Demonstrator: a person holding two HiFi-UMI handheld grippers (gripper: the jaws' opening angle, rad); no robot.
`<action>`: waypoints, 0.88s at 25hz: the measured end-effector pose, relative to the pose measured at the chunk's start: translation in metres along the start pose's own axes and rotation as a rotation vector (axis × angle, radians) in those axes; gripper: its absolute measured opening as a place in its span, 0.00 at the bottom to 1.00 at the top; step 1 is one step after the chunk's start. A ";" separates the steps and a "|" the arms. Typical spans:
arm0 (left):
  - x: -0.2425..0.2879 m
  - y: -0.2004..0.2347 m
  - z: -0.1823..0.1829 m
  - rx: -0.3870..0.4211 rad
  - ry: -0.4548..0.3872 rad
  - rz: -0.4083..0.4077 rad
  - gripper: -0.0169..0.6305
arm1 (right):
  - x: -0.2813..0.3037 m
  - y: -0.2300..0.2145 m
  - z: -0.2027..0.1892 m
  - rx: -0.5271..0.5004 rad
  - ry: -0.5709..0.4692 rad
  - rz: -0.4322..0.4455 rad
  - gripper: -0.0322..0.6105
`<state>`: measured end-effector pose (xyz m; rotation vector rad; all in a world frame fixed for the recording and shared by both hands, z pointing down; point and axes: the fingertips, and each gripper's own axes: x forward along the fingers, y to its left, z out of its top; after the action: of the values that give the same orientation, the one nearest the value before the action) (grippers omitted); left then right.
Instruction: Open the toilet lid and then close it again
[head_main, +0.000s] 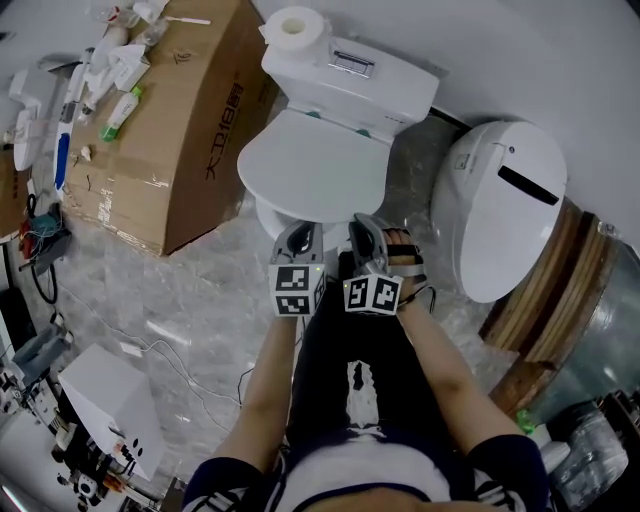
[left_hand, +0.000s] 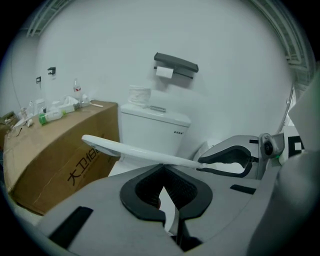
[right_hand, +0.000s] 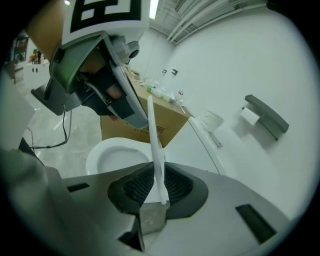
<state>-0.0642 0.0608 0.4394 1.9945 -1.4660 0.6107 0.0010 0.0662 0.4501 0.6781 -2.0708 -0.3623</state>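
The white toilet (head_main: 350, 75) stands against the wall, its lid (head_main: 310, 165) lifted a little off the bowl. In the left gripper view the lid (left_hand: 135, 150) shows edge-on and hovers above the rim. My right gripper (head_main: 362, 232) is turned sideways and shut on the lid's front edge. That edge is the thin white strip (right_hand: 156, 150) between its jaws, with the bowl (right_hand: 117, 155) open below. My left gripper (head_main: 298, 232) is beside it at the lid's front. Its jaws are shut on nothing and sit just under the lid's edge.
A large cardboard box (head_main: 170, 130) with bottles on top stands left of the toilet. A paper roll (head_main: 296, 28) sits on the tank. A second white toilet (head_main: 505, 200) rests on wooden boards at the right. A paper holder (left_hand: 175, 65) hangs on the wall. The person's legs are in front of the bowl.
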 end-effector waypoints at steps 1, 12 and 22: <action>0.001 0.000 0.003 0.004 -0.007 -0.003 0.03 | 0.001 -0.002 0.000 0.034 -0.005 0.016 0.14; 0.011 -0.011 0.023 0.036 0.009 -0.028 0.04 | 0.002 -0.035 0.003 0.122 -0.020 0.048 0.13; 0.021 -0.012 0.051 0.036 -0.043 -0.023 0.04 | 0.008 -0.082 0.005 0.098 -0.049 -0.035 0.11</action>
<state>-0.0459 0.0142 0.4142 2.0608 -1.4649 0.5920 0.0203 -0.0050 0.4127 0.7719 -2.1364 -0.3019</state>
